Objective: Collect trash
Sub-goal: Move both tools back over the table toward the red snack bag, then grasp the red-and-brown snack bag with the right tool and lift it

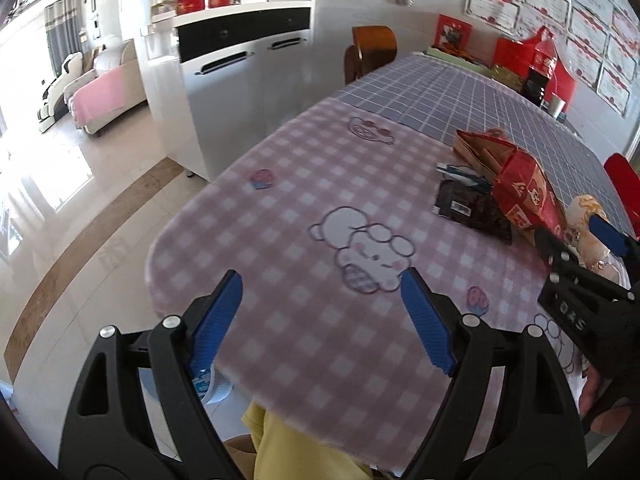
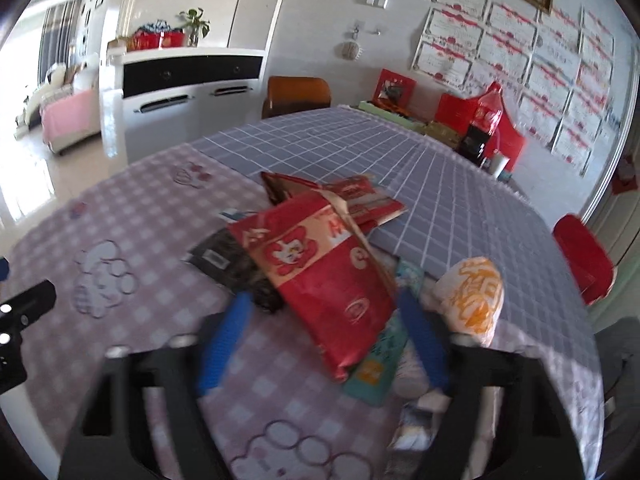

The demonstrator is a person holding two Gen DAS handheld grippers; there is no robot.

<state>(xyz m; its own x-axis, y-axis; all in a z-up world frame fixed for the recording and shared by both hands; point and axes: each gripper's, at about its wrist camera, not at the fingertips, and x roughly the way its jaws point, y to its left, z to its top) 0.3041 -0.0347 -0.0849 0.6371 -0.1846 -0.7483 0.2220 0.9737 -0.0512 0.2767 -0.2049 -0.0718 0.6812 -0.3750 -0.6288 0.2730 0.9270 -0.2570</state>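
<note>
A pile of trash lies on the table's pink checked cloth (image 2: pixel 120 208). A red snack bag (image 2: pixel 320 276) lies on top, over a dark wrapper (image 2: pixel 224 260), a teal packet (image 2: pixel 376 368) and red flat packaging (image 2: pixel 360 196). A white wrapper with orange print (image 2: pixel 472 300) lies to its right. My right gripper (image 2: pixel 324 316) is open, its blue fingers on either side of the red bag's near end. My left gripper (image 1: pixel 320 312) is open and empty over the pink cloth (image 1: pixel 280 208), left of the pile. The red bag (image 1: pixel 524 192), dark wrapper (image 1: pixel 472 208) and right gripper (image 1: pixel 576 236) show at the right of the left wrist view.
A blue-grey checked cloth (image 2: pixel 360 144) covers the far half of the table. Red boxes and a cola bottle (image 2: pixel 486 116) stand at the far right by the wall. A brown chair (image 2: pixel 298 94) stands at the far end, a red chair (image 2: pixel 584 260) at the right. A white cabinet (image 1: pixel 240 68) stands left.
</note>
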